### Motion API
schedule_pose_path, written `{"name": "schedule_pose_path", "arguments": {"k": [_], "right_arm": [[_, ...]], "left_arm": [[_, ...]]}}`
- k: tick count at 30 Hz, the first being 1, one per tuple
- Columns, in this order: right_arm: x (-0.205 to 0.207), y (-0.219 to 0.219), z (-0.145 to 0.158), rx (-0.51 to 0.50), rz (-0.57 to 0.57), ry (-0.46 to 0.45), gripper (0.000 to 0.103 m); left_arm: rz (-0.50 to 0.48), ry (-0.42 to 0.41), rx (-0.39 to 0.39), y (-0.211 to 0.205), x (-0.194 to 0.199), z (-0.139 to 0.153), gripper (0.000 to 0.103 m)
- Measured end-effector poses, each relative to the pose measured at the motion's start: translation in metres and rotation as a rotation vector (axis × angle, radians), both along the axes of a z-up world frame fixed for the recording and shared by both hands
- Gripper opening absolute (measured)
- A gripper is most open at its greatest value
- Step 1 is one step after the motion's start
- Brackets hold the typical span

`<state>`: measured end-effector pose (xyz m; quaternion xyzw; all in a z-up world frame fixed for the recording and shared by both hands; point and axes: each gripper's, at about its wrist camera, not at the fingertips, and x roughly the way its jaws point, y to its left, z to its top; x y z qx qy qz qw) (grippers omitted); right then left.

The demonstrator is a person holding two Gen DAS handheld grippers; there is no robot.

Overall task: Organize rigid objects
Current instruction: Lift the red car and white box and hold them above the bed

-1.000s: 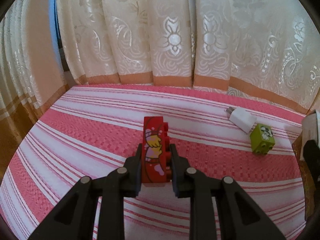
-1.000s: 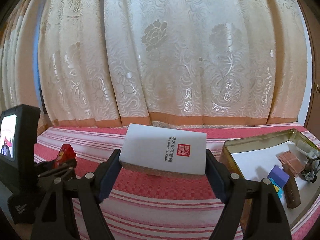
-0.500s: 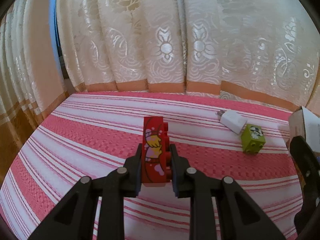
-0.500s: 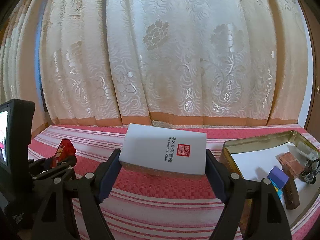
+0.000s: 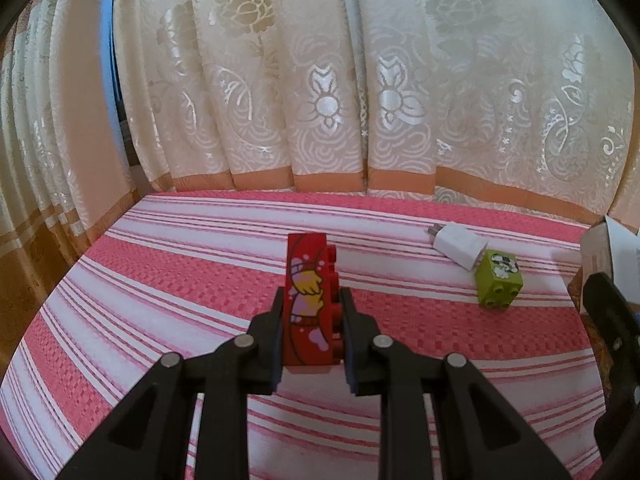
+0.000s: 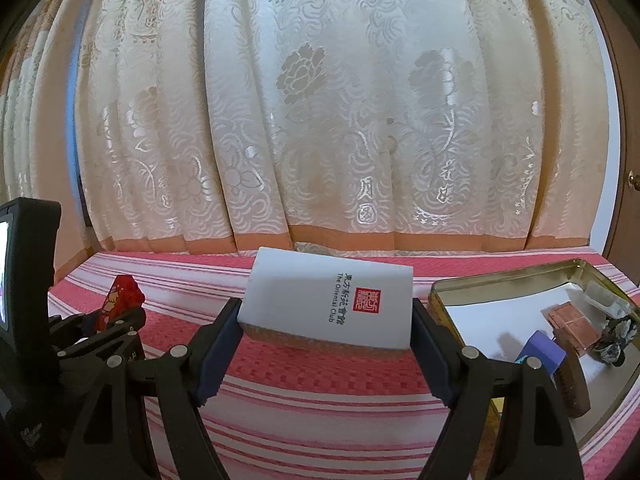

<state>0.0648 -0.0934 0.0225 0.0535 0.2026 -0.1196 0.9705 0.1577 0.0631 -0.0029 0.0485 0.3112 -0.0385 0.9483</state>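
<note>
My left gripper (image 5: 311,312) pinches the red printed plastic toy brick (image 5: 310,300) across its flat sides: light, stiff, slick. My right gripper (image 6: 326,344) clamps the white cork-backed card box (image 6: 328,306) by its ends, left of the open gold metal tin (image 6: 440,292).

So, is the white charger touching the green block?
Touching, it seems: in the left wrist view the white charger has its corner against the green block, no gap visible.

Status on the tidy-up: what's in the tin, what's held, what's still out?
Done: several small items lie in the open tin. In hand: left gripper clamps the red brick; right gripper holds the white box. Left: white charger and green brick on the striped cloth.
</note>
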Motion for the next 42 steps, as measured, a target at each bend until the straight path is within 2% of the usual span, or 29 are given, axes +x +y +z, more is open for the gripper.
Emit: {"name": "schedule_pose_path", "arguments": {"k": [42], "right_arm": [[-0.027,-0.023,0.006,-0.019,-0.026,-0.025,0.081]], "left_arm": [[-0.022,-0.07,0.027,-0.017,-0.021,0.008,0.022]]}}
